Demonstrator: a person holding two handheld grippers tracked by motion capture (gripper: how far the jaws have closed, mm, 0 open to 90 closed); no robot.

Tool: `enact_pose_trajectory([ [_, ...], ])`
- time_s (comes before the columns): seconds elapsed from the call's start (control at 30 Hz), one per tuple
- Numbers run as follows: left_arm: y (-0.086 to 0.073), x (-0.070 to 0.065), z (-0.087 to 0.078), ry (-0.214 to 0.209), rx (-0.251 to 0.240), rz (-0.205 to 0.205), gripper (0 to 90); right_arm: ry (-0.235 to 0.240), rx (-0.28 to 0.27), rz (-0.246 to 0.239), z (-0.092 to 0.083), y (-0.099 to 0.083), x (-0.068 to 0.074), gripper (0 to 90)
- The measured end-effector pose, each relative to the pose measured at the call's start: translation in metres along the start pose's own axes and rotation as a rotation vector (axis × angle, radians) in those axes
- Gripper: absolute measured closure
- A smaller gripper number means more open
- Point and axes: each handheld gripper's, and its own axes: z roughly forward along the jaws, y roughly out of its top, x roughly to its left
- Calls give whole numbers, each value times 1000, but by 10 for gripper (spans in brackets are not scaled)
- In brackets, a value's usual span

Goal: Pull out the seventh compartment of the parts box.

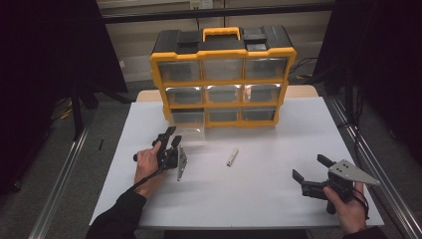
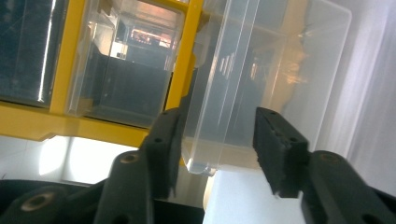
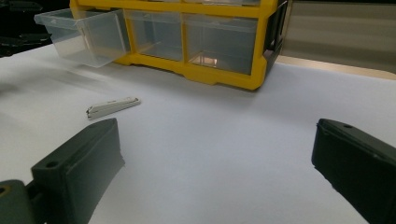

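Left gripper view: spread left gripper [image 2: 217, 149] straddles the clear drawer [image 2: 261, 84], pulled out lengthwise toward it.

We see open white desk [image 1: 259, 194] between the two hands — only a small white clip-like piece [image 1: 232, 157] lies there. At the back, the yellow-and-black drawer cabinet [image 1: 222, 74] blocks passage — its clear bottom-left plastic drawer [image 1: 187, 119] juts forward.

Right gripper [image 3: 215, 163] jaws wide apart over white table [image 3: 224, 140] — nail clipper [image 3: 113, 107] beyond, clear drawer [image 3: 81, 35] pulled out.
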Motion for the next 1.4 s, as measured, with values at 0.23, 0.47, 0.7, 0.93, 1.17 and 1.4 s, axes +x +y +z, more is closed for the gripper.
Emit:
enact_pose_trajectory([
  [0.23, -1, 2, 0, 9, 5, -67, 365, 1, -1, 1, 0, 0, 0, 14],
  [0.47, -2, 6, -1, 3, 21, -220, 246, 3, -2, 3, 0, 0, 0, 14],
  [0.7, -2, 13, -5, -3, 20, -409, 143, 1, -1, 2, 0, 0, 0, 14],
  [0.93, -4, 18, -10, -63, 20, -581, 93, 2, 2, 4, 0, 0, 0, 14],
  [1.17, -11, 21, -13, -151, 25, -892, 75, 1, 2, 4, 0, 0, 0, 14],
  [1.4, -21, 23, -12, -238, 27, -1116, 41, 1, 2, 6, 0, 0, 0, 14],
])
